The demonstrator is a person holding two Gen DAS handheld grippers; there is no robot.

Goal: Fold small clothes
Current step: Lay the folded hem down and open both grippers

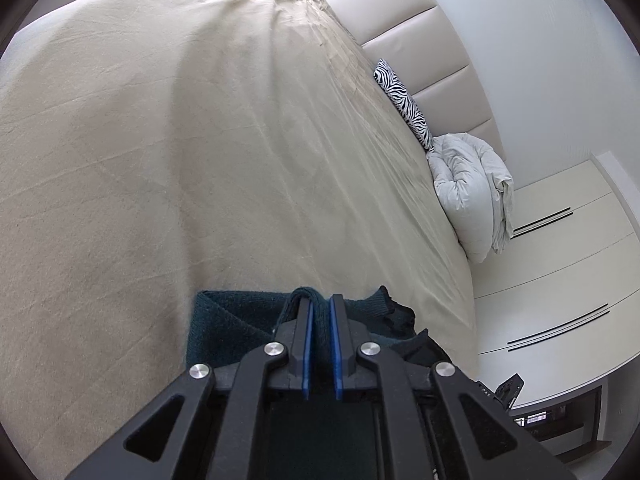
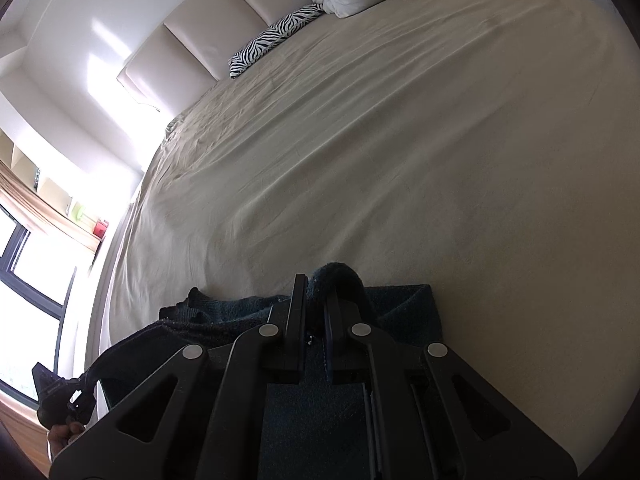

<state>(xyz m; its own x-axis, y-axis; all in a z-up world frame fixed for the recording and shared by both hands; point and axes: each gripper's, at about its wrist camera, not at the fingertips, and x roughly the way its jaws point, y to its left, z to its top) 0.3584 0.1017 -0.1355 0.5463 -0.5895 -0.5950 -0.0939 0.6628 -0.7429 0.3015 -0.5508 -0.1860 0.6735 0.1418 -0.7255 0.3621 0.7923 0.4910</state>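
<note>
A dark teal knitted garment (image 1: 224,332) lies at the near edge of the bed's beige sheet (image 1: 200,140). In the left wrist view my left gripper (image 1: 320,300) is shut on a raised fold of it, with the fabric bunched between the blue pads (image 1: 307,332). In the right wrist view my right gripper (image 2: 316,284) is shut on another raised fold of the same garment (image 2: 404,308). The cloth hangs slack between the two grips. A person's hand (image 2: 64,436) shows at the lower left of the right wrist view. Most of the garment is hidden under the grippers.
A zebra-print pillow (image 1: 404,104) and a bunched white duvet (image 1: 468,192) lie against the padded headboard (image 1: 420,40). White wardrobe doors (image 1: 560,260) stand past the bed's side. A window (image 2: 24,280) and a shelf with small items (image 2: 92,224) are on the other side.
</note>
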